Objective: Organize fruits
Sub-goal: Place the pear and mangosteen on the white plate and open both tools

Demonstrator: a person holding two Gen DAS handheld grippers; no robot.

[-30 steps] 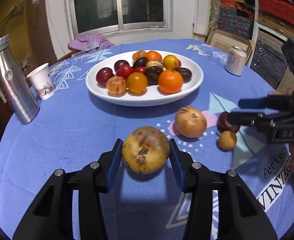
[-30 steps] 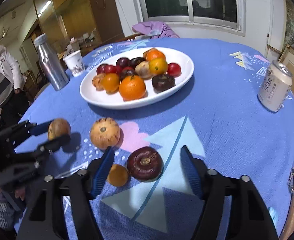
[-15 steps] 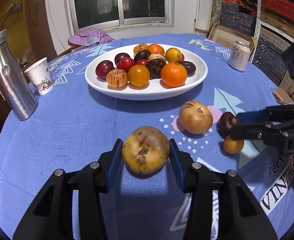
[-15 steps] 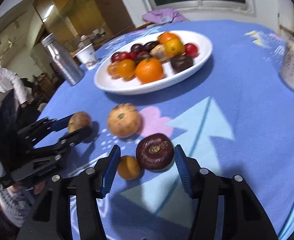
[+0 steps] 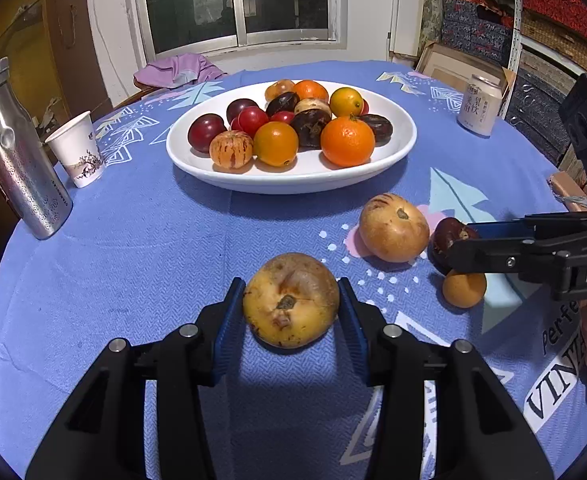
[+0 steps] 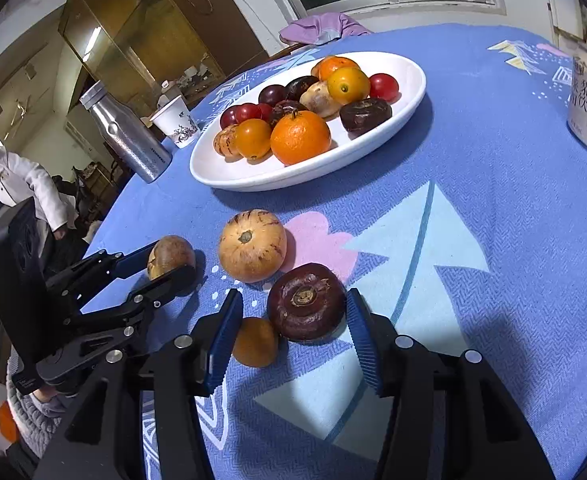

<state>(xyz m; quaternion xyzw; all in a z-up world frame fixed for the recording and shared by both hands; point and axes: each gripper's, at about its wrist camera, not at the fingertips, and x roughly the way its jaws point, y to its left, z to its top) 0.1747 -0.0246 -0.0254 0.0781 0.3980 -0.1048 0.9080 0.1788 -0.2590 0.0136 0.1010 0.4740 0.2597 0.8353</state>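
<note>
Left tool [image 5: 291, 312] clamped on yellow-brown spotted fruit [image 5: 290, 306], blue pads touching both sides, fruit low over blue tablecloth [image 5: 133, 264] of bench. Right tool [image 6: 291, 336] closing around dark maroon fruit [image 6: 305, 307]; right pad about touching, left pad apart, so not gripped yet. Small orange fruit [image 6: 254, 342] just beside maroon one, against left pad. Striped tan melon-like fruit [image 6: 252, 251] loose on cloth between both tools. White oval plate [image 5: 293, 180] farther back, heaped with oranges, plums, dark fruits. Steel bottle [image 5: 17, 156] and paper cup [image 5: 76, 148] at left, drink can [image 5: 479, 105] at right.
</note>
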